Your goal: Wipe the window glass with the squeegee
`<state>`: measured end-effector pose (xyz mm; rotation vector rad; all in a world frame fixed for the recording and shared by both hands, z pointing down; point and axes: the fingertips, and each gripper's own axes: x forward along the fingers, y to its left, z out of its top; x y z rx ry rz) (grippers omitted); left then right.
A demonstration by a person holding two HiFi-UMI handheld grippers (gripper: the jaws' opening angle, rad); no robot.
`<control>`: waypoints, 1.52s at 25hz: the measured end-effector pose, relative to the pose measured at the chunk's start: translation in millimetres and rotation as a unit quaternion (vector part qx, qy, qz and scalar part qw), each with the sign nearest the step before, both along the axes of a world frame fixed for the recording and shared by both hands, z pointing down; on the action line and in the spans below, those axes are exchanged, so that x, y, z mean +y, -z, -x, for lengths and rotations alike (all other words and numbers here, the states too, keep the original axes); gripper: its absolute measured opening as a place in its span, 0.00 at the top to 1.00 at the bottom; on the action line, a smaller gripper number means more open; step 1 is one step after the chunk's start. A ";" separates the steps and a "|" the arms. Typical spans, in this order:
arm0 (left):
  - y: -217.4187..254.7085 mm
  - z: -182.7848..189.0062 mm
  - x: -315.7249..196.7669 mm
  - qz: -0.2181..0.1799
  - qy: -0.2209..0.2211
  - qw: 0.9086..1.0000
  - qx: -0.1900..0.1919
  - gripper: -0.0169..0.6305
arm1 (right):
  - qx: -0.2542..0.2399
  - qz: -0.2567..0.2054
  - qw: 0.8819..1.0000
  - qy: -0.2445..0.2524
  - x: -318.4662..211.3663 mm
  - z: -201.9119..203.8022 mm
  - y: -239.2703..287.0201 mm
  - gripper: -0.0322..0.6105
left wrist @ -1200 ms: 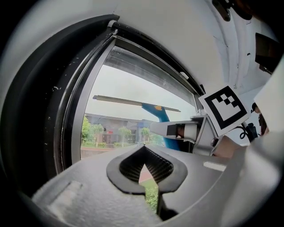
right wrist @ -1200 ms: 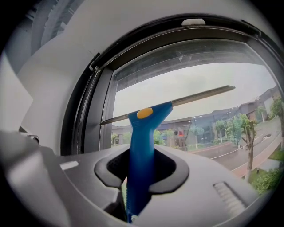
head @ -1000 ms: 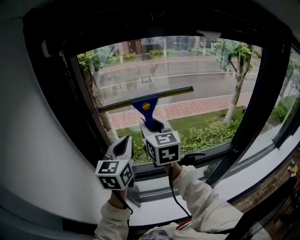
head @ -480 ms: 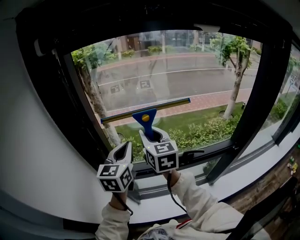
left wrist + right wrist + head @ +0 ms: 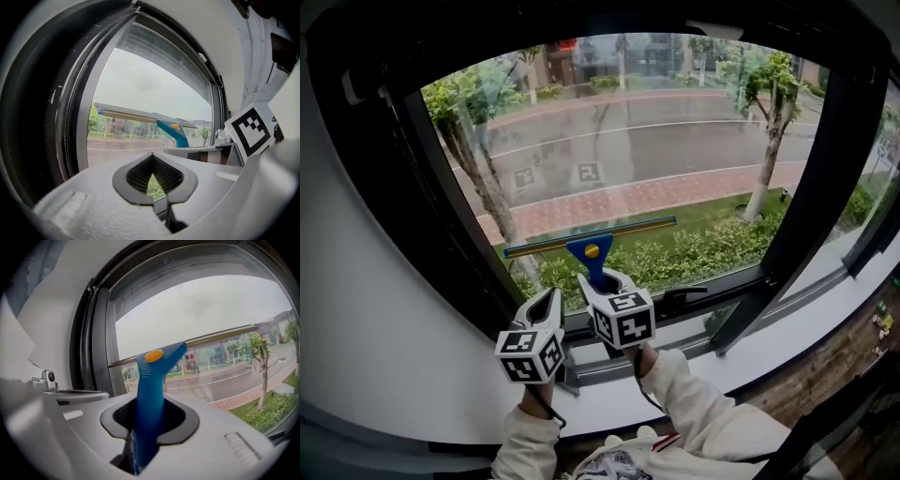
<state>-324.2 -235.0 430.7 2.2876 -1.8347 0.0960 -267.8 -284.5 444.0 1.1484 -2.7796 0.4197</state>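
Our two grippers at the window glass point(image 5: 656, 141), squeegee point(image 5: 591, 250) low on the pane
At left, our left gripper point(image 5: 550, 297) has its jaws pressed together on nothing, just beside the right one. Our right gripper point(image 5: 604, 278) clamps the squeegee's blue handle. Its blade lies across the lower glass, rising slightly to the right, above the bottom window frame point(image 5: 694, 305).

Blue squeegee point(image 5: 595, 267) with orange button, black window frame point(image 5: 825, 169), white sleeves point(image 5: 712, 422), black-and-white marker cubes point(image 5: 623, 319).
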 end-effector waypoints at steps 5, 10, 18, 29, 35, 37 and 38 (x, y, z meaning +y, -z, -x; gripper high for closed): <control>-27.2 4.2 2.2 0.026 0.003 1.000 0.001 0.97 | -0.010 0.038 0.999 0.009 4.1 1.3 -30.2 0.78; -47.0 3.9 2.2 0.045 0.000 0.999 -0.002 0.97 | 0.003 0.059 0.998 0.011 6.6 -2.8 -60.3 0.78; -73.5 -1.3 2.0 0.069 -0.007 0.998 0.000 0.97 | 0.018 0.093 0.995 0.014 12.9 -5.1 -100.5 0.78; -120.5 -3.8 8.8 0.093 -0.011 0.996 0.001 0.97 | 0.050 0.149 0.987 0.016 20.7 -9.6 -161.6 0.78; -134.3 -3.6 11.8 0.103 -0.014 0.995 -0.002 0.97 | 0.073 0.171 0.982 0.021 25.5 -10.5 -185.4 0.78; -139.9 -7.2 13.7 0.105 -0.020 0.994 -0.011 0.97 | 0.086 0.182 0.979 0.021 28.8 -12.5 -195.6 0.78; -143.6 -8.7 15.2 0.107 -0.022 0.994 -0.013 0.97 | 0.093 0.188 0.978 0.018 30.5 -14.7 -201.0 0.79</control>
